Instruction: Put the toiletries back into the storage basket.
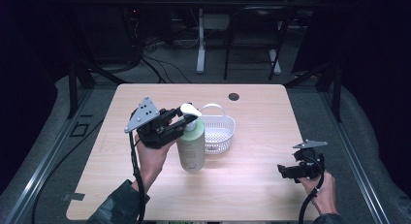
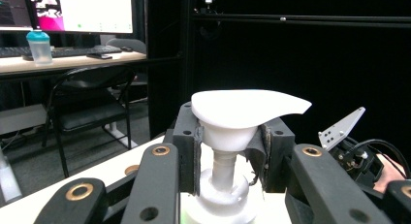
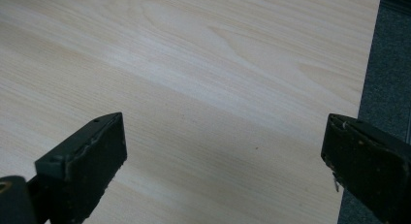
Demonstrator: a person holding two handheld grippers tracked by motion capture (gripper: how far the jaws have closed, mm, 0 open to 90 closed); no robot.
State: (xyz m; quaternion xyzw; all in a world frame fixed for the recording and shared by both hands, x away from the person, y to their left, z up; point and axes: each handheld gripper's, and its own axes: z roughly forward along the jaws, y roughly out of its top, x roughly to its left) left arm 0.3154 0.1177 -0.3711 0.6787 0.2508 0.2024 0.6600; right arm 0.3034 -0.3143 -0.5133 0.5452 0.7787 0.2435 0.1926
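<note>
One bottle (image 1: 191,149) stands upright mid-table, just left of the white basket (image 1: 219,132). The left gripper (image 2: 228,146) has its jaws closed on the pump neck; the right gripper (image 1: 291,171) waits wide open and empty, near right. Likely barely begun.

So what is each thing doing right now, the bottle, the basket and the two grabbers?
Pump bottle: upright on the table, touching the basket's side.
Basket: upright, looks empty, handle raised.
Left gripper: shut on the pump neck, under the white pump head.
Right gripper: jaws wide apart, holding nothing, over bare table near its edge.
</note>
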